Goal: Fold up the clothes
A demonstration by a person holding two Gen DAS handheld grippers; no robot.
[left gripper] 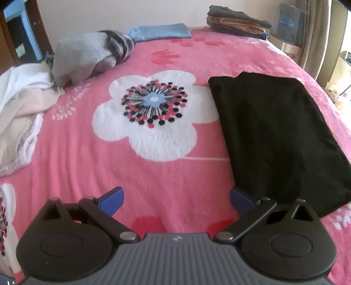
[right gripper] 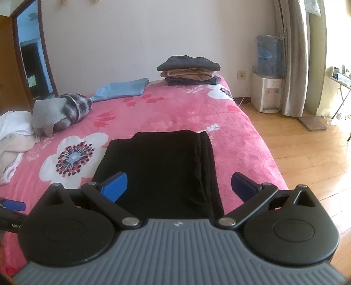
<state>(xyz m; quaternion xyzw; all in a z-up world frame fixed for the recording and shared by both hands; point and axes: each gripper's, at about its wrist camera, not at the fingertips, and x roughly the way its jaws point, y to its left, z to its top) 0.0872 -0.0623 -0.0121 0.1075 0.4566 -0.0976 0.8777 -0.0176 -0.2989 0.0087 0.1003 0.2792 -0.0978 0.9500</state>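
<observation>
- Black garment: folded to a flat rectangle, lying on the pink blanket near the bed's R edge; layered fold edges run along its R side in the R wrist view.
- L gripper: jaws spread wide, nothing between them; hovers over bare blanket beside the garment's near L corner. R blue pad overlaps that corner in view; contact can't be told.
- R gripper: jaws wide, empty, sits above the garment's near end w/ cloth showing between the pads. L pad over the garment's L edge, R pad over the blanket edge.
- L gripper's blue tip shows at far L of the R wrist view, low, beside the garment.
- White flower print on blanket just L of the garment.
- Unfolded pile at L: white/cream cloth, then grey item w/ plaid piece touching it.
- Blue cloth flat near the far wall.
- Folded stack at far R corner of bed: dark grey on top, tan mid, navy under.
- Beyond bed: water dispenser, curtain, wood floor.
</observation>
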